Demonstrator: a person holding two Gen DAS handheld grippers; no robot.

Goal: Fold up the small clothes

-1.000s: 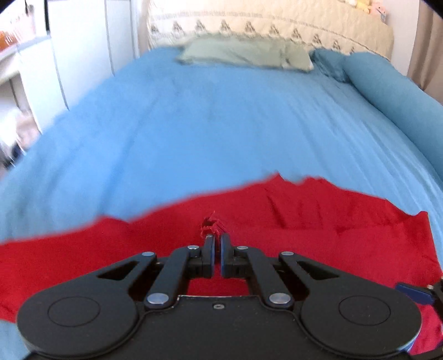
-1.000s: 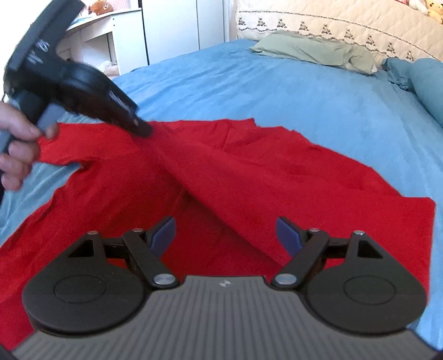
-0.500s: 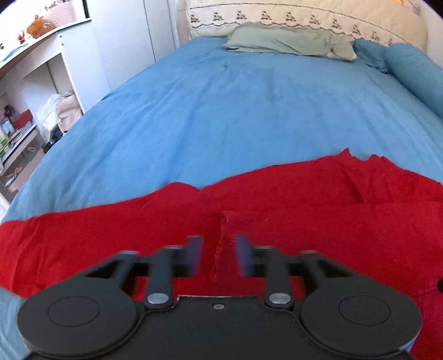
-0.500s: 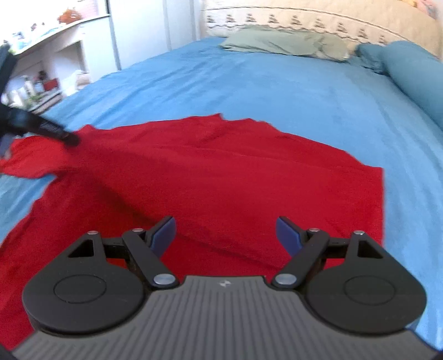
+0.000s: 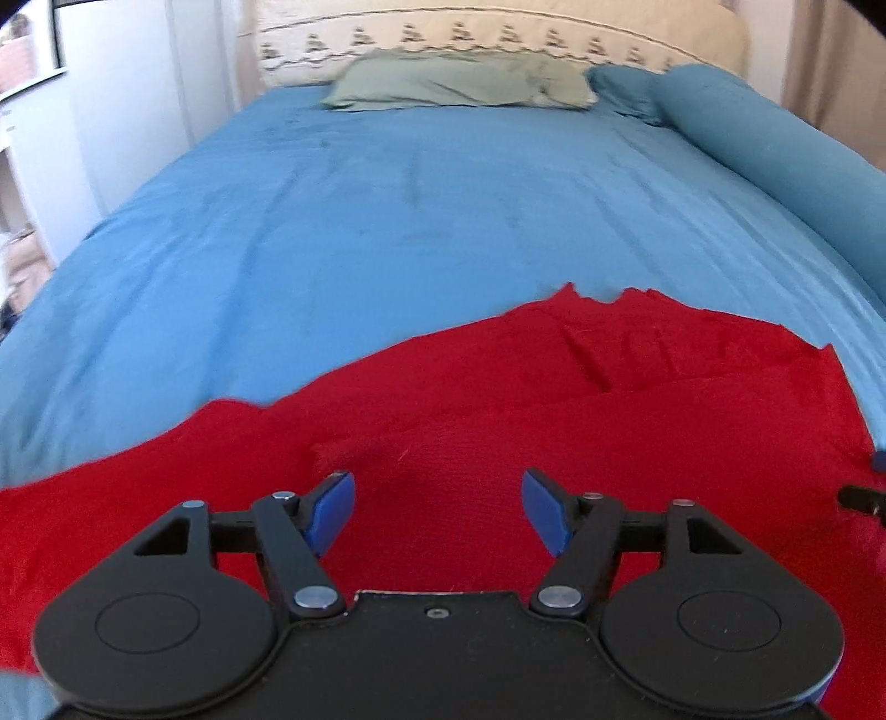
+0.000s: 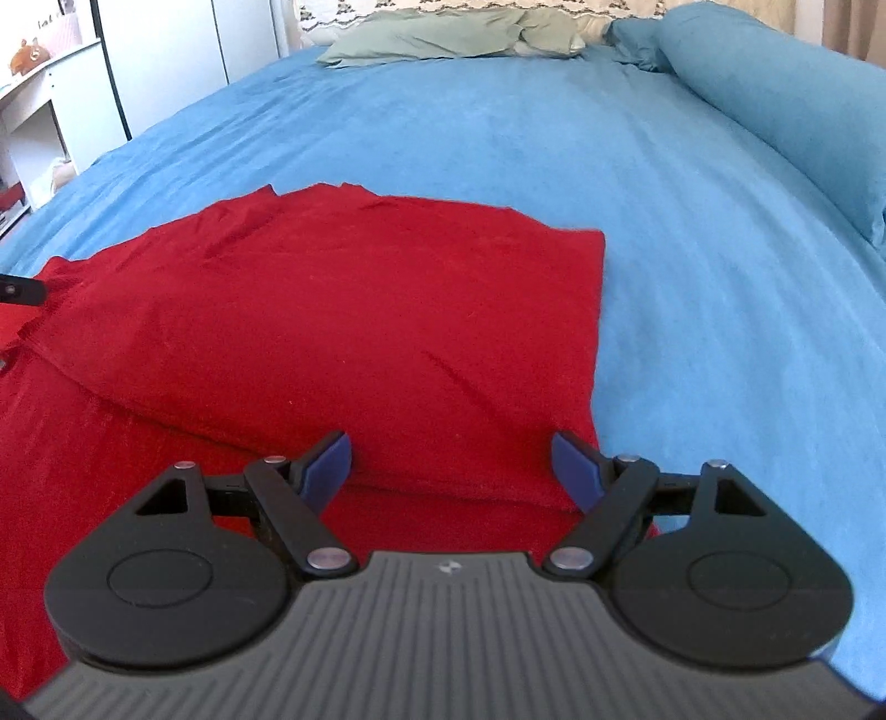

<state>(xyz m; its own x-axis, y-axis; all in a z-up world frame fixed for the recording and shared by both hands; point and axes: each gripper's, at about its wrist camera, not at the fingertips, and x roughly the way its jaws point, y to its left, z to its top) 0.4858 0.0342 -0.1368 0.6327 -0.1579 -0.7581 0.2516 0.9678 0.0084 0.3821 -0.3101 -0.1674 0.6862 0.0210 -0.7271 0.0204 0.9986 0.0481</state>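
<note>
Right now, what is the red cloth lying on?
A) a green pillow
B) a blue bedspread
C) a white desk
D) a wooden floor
B: the red cloth is spread flat on the blue bedspread, which shows around its far and right edges; the green pillow lies far off at the head of the bed.

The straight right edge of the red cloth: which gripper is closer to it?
Right. The right gripper hangs over the red cloth beside that straight edge, one fingertip nearly above it. The left gripper, its jaws opening, is over the cloth's middle.
</note>
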